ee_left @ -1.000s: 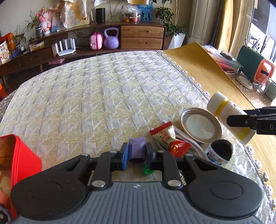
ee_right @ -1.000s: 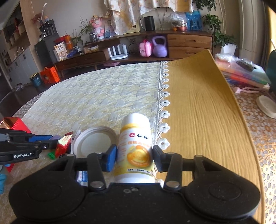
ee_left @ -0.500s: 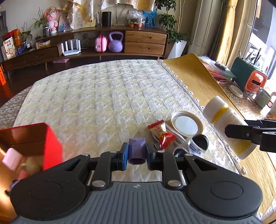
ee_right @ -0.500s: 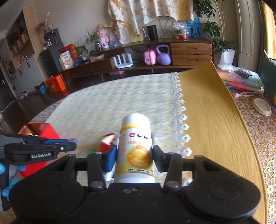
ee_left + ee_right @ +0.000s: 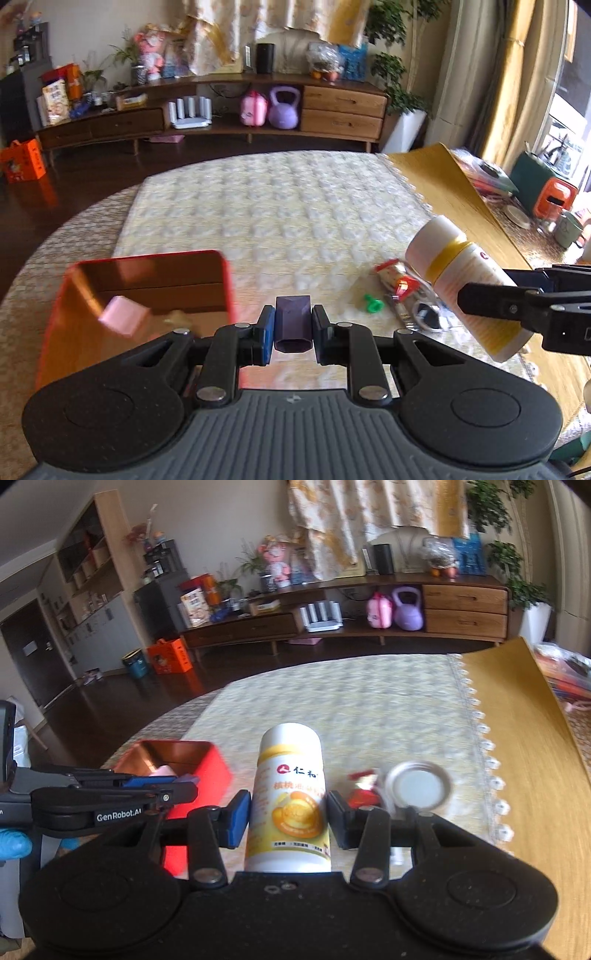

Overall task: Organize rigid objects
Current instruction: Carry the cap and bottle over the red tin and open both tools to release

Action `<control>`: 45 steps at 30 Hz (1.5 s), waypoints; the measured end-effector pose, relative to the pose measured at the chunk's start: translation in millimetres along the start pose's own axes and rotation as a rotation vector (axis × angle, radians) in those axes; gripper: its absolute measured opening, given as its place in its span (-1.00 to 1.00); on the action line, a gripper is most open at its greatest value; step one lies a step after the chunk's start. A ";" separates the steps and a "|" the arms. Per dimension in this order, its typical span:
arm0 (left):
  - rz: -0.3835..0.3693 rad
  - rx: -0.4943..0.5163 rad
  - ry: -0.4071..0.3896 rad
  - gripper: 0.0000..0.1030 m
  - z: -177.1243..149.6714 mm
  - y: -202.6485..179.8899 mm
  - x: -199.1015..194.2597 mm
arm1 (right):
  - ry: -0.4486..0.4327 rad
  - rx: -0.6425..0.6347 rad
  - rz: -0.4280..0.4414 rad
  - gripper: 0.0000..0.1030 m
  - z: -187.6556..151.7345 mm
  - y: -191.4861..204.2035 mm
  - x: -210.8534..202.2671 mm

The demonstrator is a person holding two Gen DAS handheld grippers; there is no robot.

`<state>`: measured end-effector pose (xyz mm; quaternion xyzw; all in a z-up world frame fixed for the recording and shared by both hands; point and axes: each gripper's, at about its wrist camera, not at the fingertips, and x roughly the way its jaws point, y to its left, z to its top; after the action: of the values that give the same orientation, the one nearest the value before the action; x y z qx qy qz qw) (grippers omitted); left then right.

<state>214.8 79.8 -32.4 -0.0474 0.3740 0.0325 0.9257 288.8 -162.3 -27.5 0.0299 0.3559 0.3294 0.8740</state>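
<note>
Both grippers are holding something. Low in the middle of the right wrist view, the right gripper (image 5: 288,821) squeezes a smooth, round white and yellow bottle (image 5: 290,801) between its blue pads; the bottle stands up in the middle of that frame. Low in the middle of the left wrist view, the left gripper (image 5: 293,328) pinches a small purple block (image 5: 293,325) with flat sides.

Under them lies a big bumpy cream quilt (image 5: 280,218), soft and puffy, with a smooth yellow mat (image 5: 524,738) on the right. At the left of the frame sits a shiny red box (image 5: 147,288) with straight walls. Inside it is a pink cube (image 5: 123,314) and some other small bits, too blurry to name.

At the right lie a round metal lid (image 5: 419,786), a red crinkly snack wrapper (image 5: 397,277), and a tiny green plastic piece (image 5: 373,304).
</note>
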 end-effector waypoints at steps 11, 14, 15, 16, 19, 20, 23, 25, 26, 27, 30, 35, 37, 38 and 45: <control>0.103 -0.067 0.008 -0.60 -16.1 73.7 -12.9 | 0.030 -0.039 0.059 -0.15 6.6 59.8 36.1; 0.123 -0.083 0.012 -0.60 -18.9 90.9 -12.9 | 0.042 -0.051 0.072 -0.15 13.5 73.5 49.8; 0.129 -0.087 0.015 -0.60 -19.9 95.4 -12.1 | 0.045 -0.057 0.072 -0.15 16.1 78.1 55.2; 0.133 -0.091 0.019 -0.60 -20.7 100.4 -11.1 | 0.048 -0.062 0.075 -0.15 18.8 82.5 60.8; 0.145 -0.092 0.029 -0.60 -23.5 113.3 -7.9 | 0.061 -0.087 0.075 -0.15 23.5 95.9 77.7; 0.149 -0.092 0.034 -0.60 -24.5 116.9 -6.0 | 0.066 -0.099 0.075 -0.15 24.3 100.5 83.5; 0.156 -0.099 0.051 -0.60 -26.8 125.6 1.0 | 0.083 -0.134 0.072 -0.15 28.4 113.4 101.4; 0.161 -0.092 0.056 -0.60 -26.9 127.2 5.1 | 0.093 -0.167 0.061 -0.15 29.0 120.2 110.9; 0.160 -0.087 0.058 -0.60 -27.4 127.5 7.1 | 0.101 -0.176 0.052 -0.15 29.2 122.4 116.6; 0.158 -0.085 0.060 -0.60 -27.6 127.5 9.0 | 0.109 -0.182 0.049 -0.15 28.6 124.4 121.8; 0.152 -0.081 0.074 -0.60 -28.0 127.7 15.5 | 0.131 -0.203 0.043 -0.15 26.9 130.1 136.0; 0.151 -0.074 0.098 -0.60 -29.5 128.0 27.3 | 0.151 -0.244 0.015 -0.15 22.7 137.1 151.8; 0.148 -0.071 0.106 -0.60 -30.3 127.9 31.4 | 0.159 -0.263 0.010 -0.15 20.5 139.3 156.8; 0.147 -0.067 0.109 -0.60 -30.8 127.3 33.1 | 0.166 -0.268 0.012 -0.15 20.1 140.6 158.9; 0.151 -0.062 0.143 -0.60 -33.4 130.5 45.6 | 0.177 -0.274 0.023 -0.15 13.9 145.6 164.8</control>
<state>212.1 206.8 -96.3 -0.0500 0.4403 0.1103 0.8896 304.3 52.4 -74.7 -0.1146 0.3827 0.3860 0.8315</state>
